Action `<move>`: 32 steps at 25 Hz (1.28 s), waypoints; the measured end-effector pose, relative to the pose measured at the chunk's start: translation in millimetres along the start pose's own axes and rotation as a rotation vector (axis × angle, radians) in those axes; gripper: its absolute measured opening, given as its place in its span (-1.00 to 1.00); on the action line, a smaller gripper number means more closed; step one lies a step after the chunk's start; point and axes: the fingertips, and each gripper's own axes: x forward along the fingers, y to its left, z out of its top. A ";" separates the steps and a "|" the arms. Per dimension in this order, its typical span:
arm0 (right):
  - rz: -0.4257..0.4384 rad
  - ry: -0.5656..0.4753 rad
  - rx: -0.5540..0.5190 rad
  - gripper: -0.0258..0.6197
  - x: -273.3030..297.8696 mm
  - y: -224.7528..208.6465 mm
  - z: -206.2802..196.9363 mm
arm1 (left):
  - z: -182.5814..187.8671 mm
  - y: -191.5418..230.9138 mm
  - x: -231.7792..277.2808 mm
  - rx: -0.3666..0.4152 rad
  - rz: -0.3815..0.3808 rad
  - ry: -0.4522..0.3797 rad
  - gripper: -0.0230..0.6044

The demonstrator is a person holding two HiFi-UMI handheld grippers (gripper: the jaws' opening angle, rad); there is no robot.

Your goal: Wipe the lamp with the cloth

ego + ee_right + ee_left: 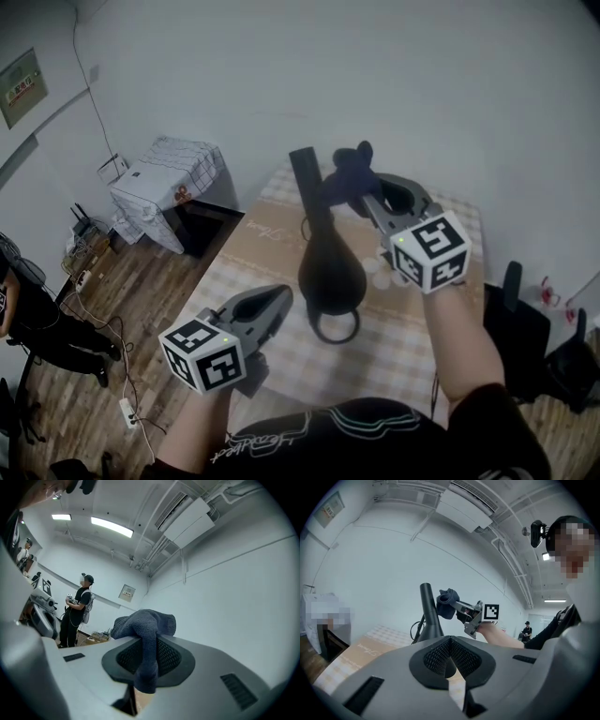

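Left claw (pixel 274 302): head view, low and closest to us, jaws pressed together on nothing, hovering over the checked bench (pixel 403 347).
Right claw (pixel 364 192): higher and further out, clamped on the dark blue cloth (pixel 345 171).
Lamp (pixel 330 270): black, upright mid-bench, fat base, slim neck; the cloth sits at the neck's top end.
Left gripper view: mesh pads meet, nothing between them; beyond, the neck rises with the cloth right beside it, touching or just off, can't call it.
Right gripper view: pads bite the cloth, a bunch bulging above, a tail hanging below; a person (pixel 77 616) stands far off at left.
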 end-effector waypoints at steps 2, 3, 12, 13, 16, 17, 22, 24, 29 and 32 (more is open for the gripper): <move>-0.006 -0.033 0.011 -0.74 9.0 -7.7 9.9 | 2.4 2.3 -0.1 0.005 0.015 0.001 -0.93; -0.008 -0.047 0.016 -0.74 13.1 -11.4 13.8 | 3.8 3.3 0.2 0.009 0.021 0.001 -0.93; 0.072 -0.101 0.197 -0.74 52.4 -23.0 13.8 | 3.9 10.3 4.5 0.008 0.053 0.023 -0.93; 0.090 -0.095 0.201 -0.74 54.6 -19.8 11.0 | 2.8 10.0 5.6 0.008 0.054 0.027 -0.93; 0.143 -0.091 0.200 -0.74 56.6 -8.8 4.1 | -1.6 9.1 10.6 0.007 0.057 0.040 -0.93; 0.157 -0.092 0.198 -0.74 56.9 -5.6 2.0 | -3.4 9.0 12.4 0.007 0.057 0.044 -0.93; 0.219 -0.095 0.165 -0.74 56.2 10.4 -9.4 | -11.7 8.8 16.4 0.015 0.069 0.057 -0.93; 0.241 -0.095 0.147 -0.74 55.7 16.7 -12.0 | -14.7 9.2 16.8 0.016 0.074 0.059 -0.93; 0.257 -0.084 0.144 -0.74 53.5 24.4 -22.6 | -21.2 5.8 18.8 0.011 0.076 0.070 -0.93; 0.280 -0.075 0.141 -0.74 51.3 31.8 -29.1 | -22.5 5.1 17.0 0.011 0.083 0.065 -0.93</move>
